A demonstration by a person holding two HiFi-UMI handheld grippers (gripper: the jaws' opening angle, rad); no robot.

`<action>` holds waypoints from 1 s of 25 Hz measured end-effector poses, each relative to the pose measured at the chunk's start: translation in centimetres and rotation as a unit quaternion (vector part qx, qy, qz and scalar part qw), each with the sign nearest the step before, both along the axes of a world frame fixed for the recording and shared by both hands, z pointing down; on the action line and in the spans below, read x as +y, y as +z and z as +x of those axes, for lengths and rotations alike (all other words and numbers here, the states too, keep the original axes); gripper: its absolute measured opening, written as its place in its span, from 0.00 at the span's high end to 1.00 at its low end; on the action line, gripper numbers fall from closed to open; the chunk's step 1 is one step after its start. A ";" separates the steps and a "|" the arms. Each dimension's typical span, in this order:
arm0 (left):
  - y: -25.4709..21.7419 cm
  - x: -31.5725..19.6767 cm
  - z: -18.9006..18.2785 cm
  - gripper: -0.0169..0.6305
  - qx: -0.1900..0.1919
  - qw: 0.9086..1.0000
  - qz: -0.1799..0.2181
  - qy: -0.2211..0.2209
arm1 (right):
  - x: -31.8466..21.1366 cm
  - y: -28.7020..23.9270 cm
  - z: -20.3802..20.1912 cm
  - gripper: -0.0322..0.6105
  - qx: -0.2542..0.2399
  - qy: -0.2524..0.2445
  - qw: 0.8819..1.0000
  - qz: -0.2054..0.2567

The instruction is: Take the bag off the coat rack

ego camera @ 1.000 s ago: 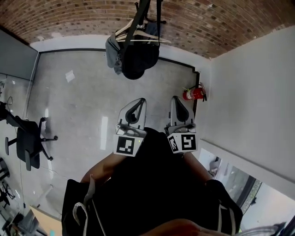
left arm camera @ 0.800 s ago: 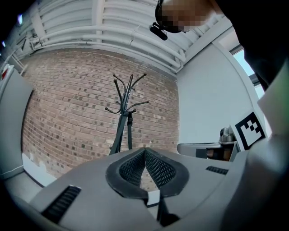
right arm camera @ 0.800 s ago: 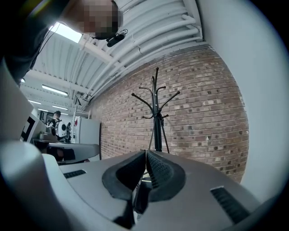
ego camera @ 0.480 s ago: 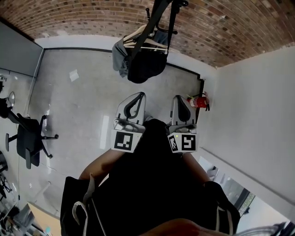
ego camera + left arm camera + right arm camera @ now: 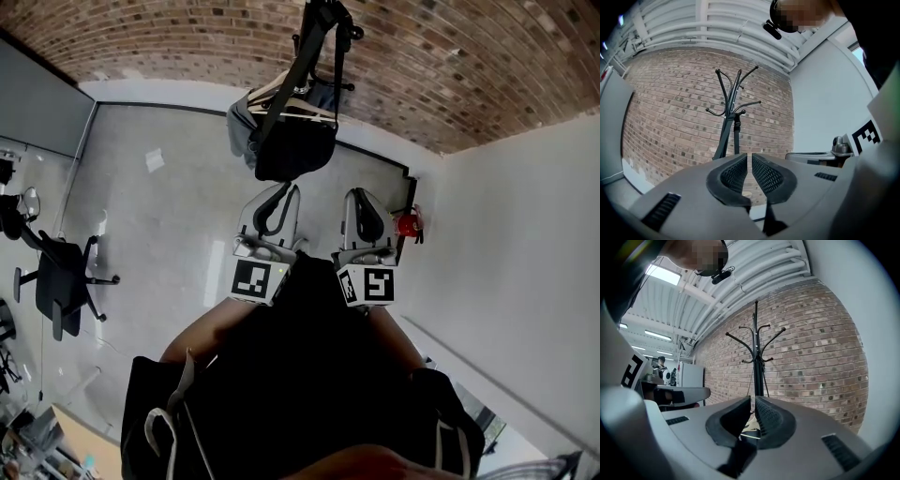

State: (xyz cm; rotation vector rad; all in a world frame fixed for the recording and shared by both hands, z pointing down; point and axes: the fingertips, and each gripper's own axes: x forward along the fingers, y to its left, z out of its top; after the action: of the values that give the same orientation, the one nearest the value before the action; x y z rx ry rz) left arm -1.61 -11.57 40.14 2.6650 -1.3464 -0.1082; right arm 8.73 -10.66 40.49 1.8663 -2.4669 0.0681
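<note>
Brick wall [image 5: 450,56] and grey floor [image 5: 159,234] form the background, with a white wall [image 5: 525,244] closing the corner at the right. At the foot of the brick wall stands the coat rack [image 5: 322,23], a dark pole with curved hooks. The black bag [image 5: 295,150] hangs from it by a long strap [image 5: 302,66] and is not lifted off. Beside the bag on the same rack are a pale hanger [image 5: 292,96] and a grey garment [image 5: 239,127].

The person stands facing the rack and holds both tools forward, side by side, with their tips near the bag but clear of it. The left gripper [image 5: 281,197] has its ribbed pads [image 5: 736,173] drawn together to a thin slit, with nothing between them. The right gripper [image 5: 359,202] is closed in the same way and holds nothing. Each gripper view looks over its closed jaws at the rack's pole and hooks, and the bag's body is hidden behind the jaws.

A red fire extinguisher [image 5: 408,225] sits in the corner to the right. A black office chair [image 5: 56,291] stands well apart at the left.
</note>
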 end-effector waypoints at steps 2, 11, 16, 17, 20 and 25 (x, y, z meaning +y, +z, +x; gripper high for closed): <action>-0.1 -1.0 0.4 0.94 -0.001 1.000 0.002 -0.007 | -1.1 0.0 0.7 0.91 -0.001 0.000 1.000 0.001; -1.2 -5.4 0.2 0.86 -0.003 0.999 0.008 -0.051 | -6.0 -0.3 1.9 0.91 -0.013 -0.009 1.000 0.010; -0.7 -7.5 0.7 0.82 0.001 0.999 0.016 -0.044 | -8.8 0.1 1.7 0.80 -0.025 -0.030 0.999 -0.004; -0.6 -8.0 0.7 0.82 -0.001 0.999 0.017 -0.046 | -9.4 -0.1 1.7 0.80 -0.023 -0.031 0.999 -0.002; -0.5 -9.7 0.6 0.82 -0.009 0.998 0.021 -0.055 | -11.0 -0.6 1.9 0.80 -0.015 -0.027 1.000 0.005; 0.1 -12.3 0.6 0.82 -0.014 0.998 0.015 -0.061 | -13.2 -0.4 2.1 0.80 -0.003 -0.020 1.000 0.004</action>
State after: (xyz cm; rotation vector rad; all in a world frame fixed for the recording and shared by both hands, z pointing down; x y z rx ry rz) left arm -0.98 -23.85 40.27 2.6162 -1.5293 -0.1058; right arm 10.79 -23.90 40.12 1.8202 -2.5117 0.0622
